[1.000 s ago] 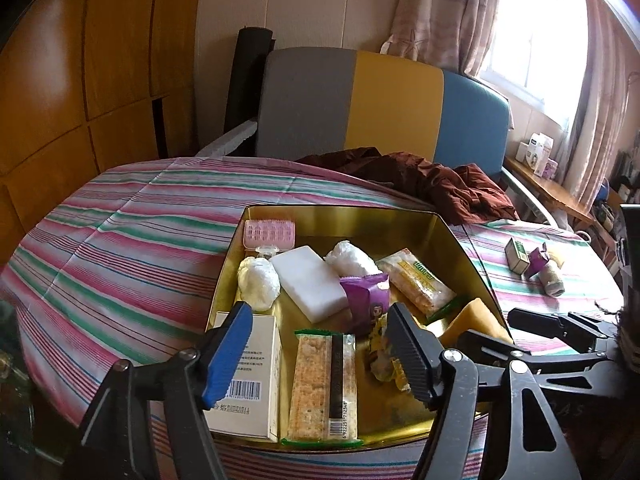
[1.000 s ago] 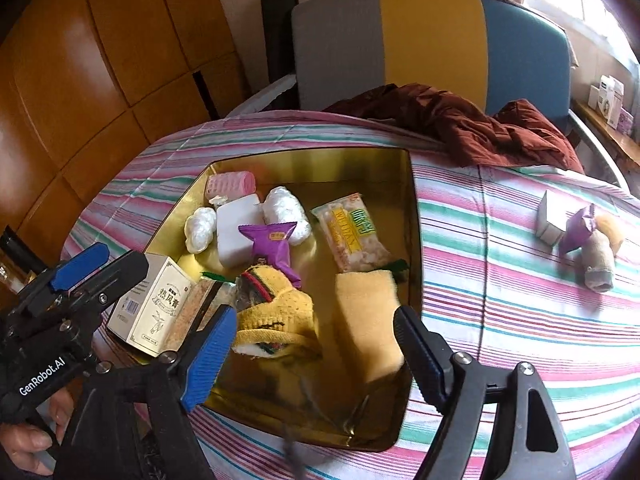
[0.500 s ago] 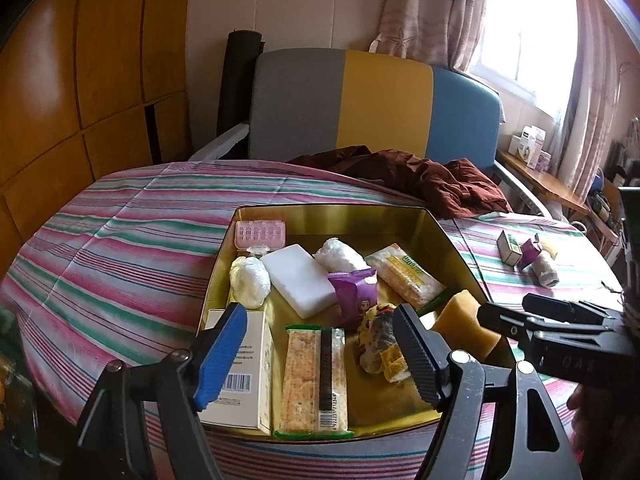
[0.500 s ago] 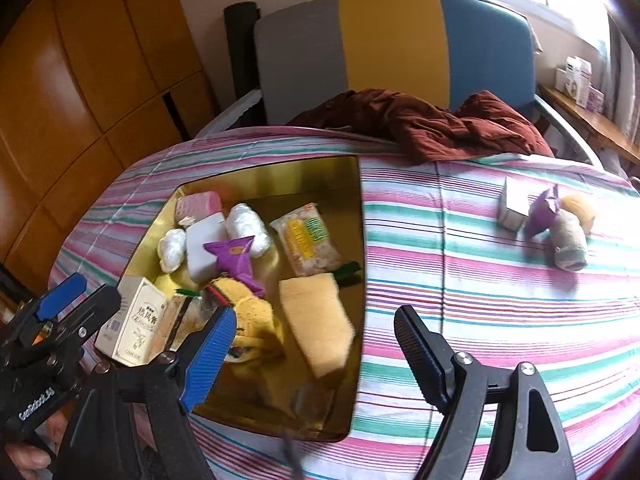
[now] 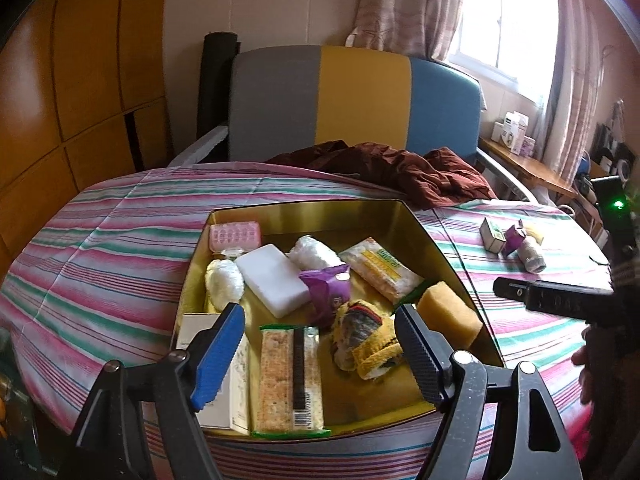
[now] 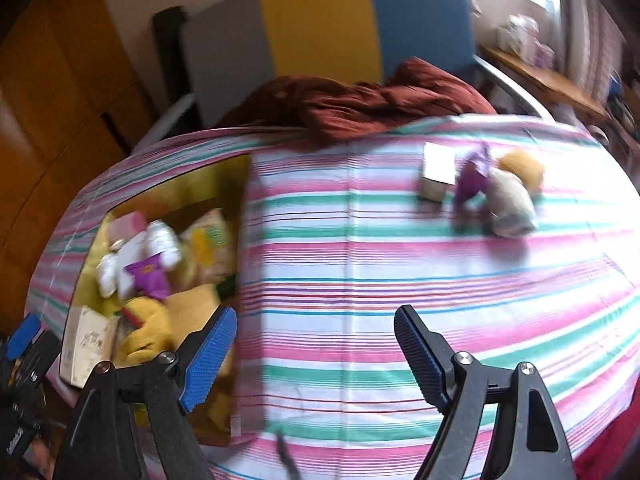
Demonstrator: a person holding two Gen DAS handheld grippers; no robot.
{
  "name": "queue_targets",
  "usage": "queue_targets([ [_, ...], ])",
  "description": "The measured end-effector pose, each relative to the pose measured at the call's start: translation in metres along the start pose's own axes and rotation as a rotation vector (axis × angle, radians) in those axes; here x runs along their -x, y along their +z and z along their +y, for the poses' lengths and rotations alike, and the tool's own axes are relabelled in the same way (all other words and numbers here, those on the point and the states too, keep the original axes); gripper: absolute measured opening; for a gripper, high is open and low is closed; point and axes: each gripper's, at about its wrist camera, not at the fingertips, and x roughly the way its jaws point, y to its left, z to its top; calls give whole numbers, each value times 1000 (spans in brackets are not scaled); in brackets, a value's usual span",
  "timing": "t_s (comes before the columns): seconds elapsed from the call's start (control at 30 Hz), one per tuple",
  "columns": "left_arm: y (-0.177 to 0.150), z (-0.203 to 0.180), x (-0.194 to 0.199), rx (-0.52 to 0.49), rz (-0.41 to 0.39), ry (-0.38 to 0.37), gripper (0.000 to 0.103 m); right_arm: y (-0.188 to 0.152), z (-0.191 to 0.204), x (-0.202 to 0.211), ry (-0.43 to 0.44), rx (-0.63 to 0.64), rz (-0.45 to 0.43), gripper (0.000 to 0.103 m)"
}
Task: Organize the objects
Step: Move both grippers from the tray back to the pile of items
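Note:
A gold tin (image 5: 304,212) on the striped tablecloth holds a pink pill case (image 5: 235,234), a white block (image 5: 276,280), a purple packet (image 5: 326,286), a cracker pack (image 5: 290,372), a yellow rolled cloth (image 5: 368,344) and a yellow sponge (image 5: 450,316). My left gripper (image 5: 320,344) hovers open over the tin's near edge with nothing between its fingers. My right gripper (image 6: 314,316) is open and empty over bare cloth, right of the tin (image 6: 192,188). Beyond it lie a small white box (image 6: 438,172), a purple packet (image 6: 474,176), a grey roll (image 6: 512,204) and a yellow ball (image 6: 524,168).
A maroon cloth (image 5: 400,168) is bunched at the table's far edge, in front of a grey, yellow and blue chair (image 5: 360,96). A wooden shelf (image 5: 520,160) with small boxes stands at the right under the window. Wooden panels line the left wall.
My right gripper has swung right, off the tin and over the tablecloth, so the small group of objects now lies ahead of it. The left gripper has stayed put, its jaws slightly wider.

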Motion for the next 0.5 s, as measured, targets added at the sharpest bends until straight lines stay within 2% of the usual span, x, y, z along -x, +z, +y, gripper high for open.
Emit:
queue_targets([
  [0.23,4,-12,-6,-21,12,-26,78,21,-73,1,-76,-156,17,83],
  [0.5,9,-29,-15,-57,26,-53,78,41,-146,-4,-165,-271,31,83],
])
